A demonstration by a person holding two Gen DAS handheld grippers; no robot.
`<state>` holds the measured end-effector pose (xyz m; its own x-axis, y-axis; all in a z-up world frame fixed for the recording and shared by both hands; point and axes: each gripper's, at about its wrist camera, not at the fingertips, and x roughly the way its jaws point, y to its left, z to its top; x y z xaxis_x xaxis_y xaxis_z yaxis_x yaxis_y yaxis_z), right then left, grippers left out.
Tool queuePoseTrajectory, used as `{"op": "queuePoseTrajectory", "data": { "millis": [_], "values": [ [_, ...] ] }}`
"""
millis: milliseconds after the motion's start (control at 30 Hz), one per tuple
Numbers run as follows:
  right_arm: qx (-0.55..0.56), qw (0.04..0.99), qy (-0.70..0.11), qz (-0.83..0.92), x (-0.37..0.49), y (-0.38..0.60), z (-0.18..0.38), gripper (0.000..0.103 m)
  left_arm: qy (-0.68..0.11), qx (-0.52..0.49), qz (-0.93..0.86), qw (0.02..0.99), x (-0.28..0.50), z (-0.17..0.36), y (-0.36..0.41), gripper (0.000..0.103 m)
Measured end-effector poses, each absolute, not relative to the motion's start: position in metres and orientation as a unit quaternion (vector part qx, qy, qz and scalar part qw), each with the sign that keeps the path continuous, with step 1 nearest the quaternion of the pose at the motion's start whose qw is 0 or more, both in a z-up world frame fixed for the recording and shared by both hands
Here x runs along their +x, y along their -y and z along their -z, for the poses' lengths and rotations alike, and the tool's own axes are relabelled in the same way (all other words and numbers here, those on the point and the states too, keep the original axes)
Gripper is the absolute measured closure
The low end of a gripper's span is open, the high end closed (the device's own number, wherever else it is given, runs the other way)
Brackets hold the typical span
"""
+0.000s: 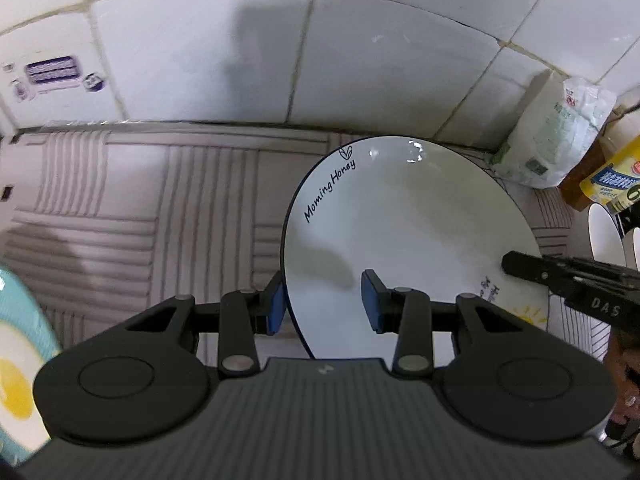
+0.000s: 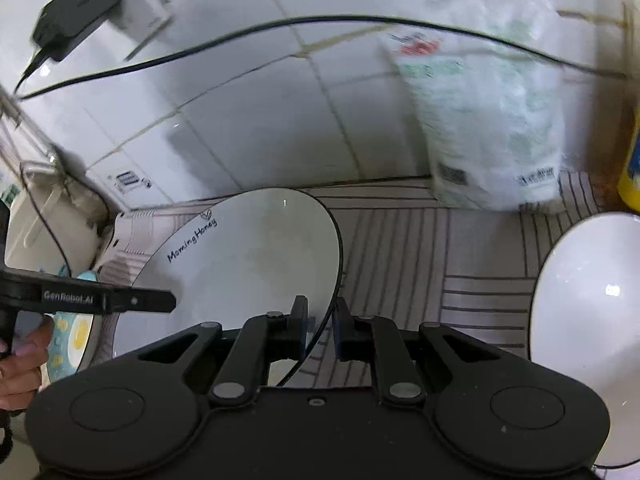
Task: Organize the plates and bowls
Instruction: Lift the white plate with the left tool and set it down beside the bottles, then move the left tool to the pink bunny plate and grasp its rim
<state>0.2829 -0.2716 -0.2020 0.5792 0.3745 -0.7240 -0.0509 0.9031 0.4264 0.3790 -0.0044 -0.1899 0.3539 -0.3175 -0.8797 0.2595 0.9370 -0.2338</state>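
White plate (image 1: 408,232) sits pinched at its rim by the right gripper (image 2: 322,326) to carry it, while the left gripper (image 1: 325,304) straddles the opposite rim, jaws wide — ready to steady.

The left wrist view looks forward along the left gripper (image 1: 324,300) from close above a grey ribbed counter mat (image 1: 132,208), facing a white tiled wall (image 1: 192,48). The right wrist view sits just behind the right gripper (image 2: 322,326), low and tilted, facing the same wall further to the right, with motion blur. Both views share the round white dark-rimmed plate lettered "Morning Honey" (image 1: 408,240) (image 2: 248,264), seen very near, and the white printed plastic bag (image 1: 548,140) (image 2: 488,112). Each camera also catches the other gripper entering from the side (image 1: 568,280) (image 2: 92,300)
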Motion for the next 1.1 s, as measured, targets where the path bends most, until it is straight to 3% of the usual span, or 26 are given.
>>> {"op": "queuePoseTrajectory", "data": {
  "millis": [300,367,433,533,667,833,1100],
  "values": [
    [0.133,0.883,-0.445,-0.067,0.278,0.259,0.214,0.080,-0.555,-0.011,0.144,0.819,0.380,0.208,0.022,0.066],
    [0.115,0.885,-0.445,-0.070,0.278,0.250,0.212,0.069,-0.569,-0.024,0.135,0.811,0.381,0.209,0.021,0.061],
    [0.093,0.885,-0.449,-0.082,0.275,0.238,0.212,0.064,-0.575,-0.015,0.126,0.809,0.376,0.205,0.019,0.061],
    [0.084,0.888,-0.444,-0.088,0.257,0.228,0.205,0.053,-0.567,-0.012,0.131,0.813,0.360,0.195,0.011,0.051],
    [0.095,0.898,-0.419,-0.095,0.223,0.229,0.185,0.042,-0.559,-0.004,0.129,0.819,0.336,0.176,0.004,0.050],
    [0.101,0.905,-0.396,-0.115,0.181,0.234,0.159,0.034,-0.550,-0.011,0.127,0.826,0.317,0.150,0.010,0.050],
    [0.083,0.914,-0.377,-0.122,0.123,0.236,0.127,0.034,-0.529,0.028,0.159,0.833,0.255,0.107,0.030,0.049]
  ]
}}
